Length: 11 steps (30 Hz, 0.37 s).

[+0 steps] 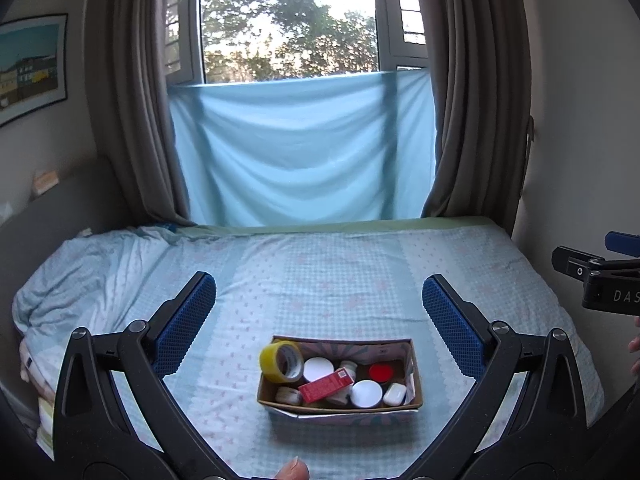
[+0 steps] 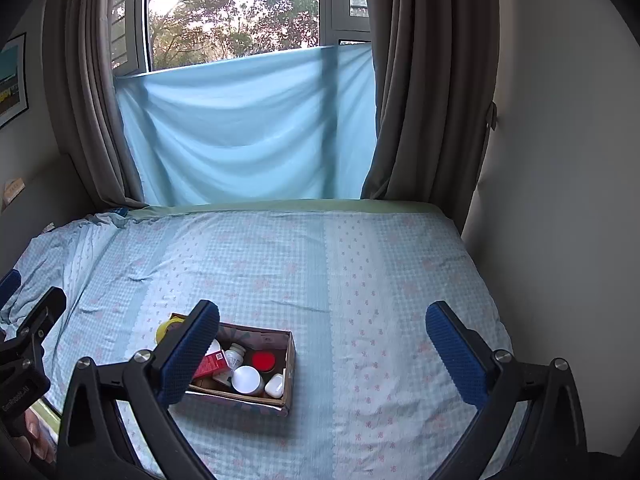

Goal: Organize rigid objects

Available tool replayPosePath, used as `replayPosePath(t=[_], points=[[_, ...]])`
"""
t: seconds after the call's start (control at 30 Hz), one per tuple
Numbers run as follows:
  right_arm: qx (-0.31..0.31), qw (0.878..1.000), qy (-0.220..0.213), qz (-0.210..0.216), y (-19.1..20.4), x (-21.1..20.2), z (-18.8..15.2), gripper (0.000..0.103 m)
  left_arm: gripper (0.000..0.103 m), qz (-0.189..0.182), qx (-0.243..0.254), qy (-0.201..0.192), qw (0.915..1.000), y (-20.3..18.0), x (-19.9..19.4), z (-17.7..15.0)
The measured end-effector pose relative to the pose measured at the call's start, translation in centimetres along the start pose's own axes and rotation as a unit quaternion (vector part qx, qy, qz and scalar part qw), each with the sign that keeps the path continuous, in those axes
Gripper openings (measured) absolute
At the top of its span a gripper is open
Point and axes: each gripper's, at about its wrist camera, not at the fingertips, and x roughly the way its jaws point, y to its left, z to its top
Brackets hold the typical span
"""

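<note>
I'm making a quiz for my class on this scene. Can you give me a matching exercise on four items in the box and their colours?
Things:
1. tape roll
2. small carton
3. earbud case
4. round lid at the back right of the box

Colours:
A. white
B. yellow
C. red, round
D. red, rectangular

Pairs: 1-B, 2-D, 3-A, 4-C

Left gripper (image 1: 320, 320) & right gripper (image 2: 324, 344) both wide apart, holding nothing.
</note>
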Motion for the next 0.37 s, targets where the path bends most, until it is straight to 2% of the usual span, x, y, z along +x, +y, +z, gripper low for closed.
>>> replayPosePath(t=[0.17, 0.37], points=[[-0.001, 1.000, 0.001, -0.001, 0.06, 0.12, 0.08, 0.103, 0.103, 0.012, -0.005, -0.013, 0.9998, 0.15, -0.37, 0.08], [0.000, 1.000, 0.007, -0.003, 0.19, 0.61, 0.07, 0.103, 0.103, 0.008, -0.010, -0.013, 0.9998, 0.32, -0.10, -0.09]])
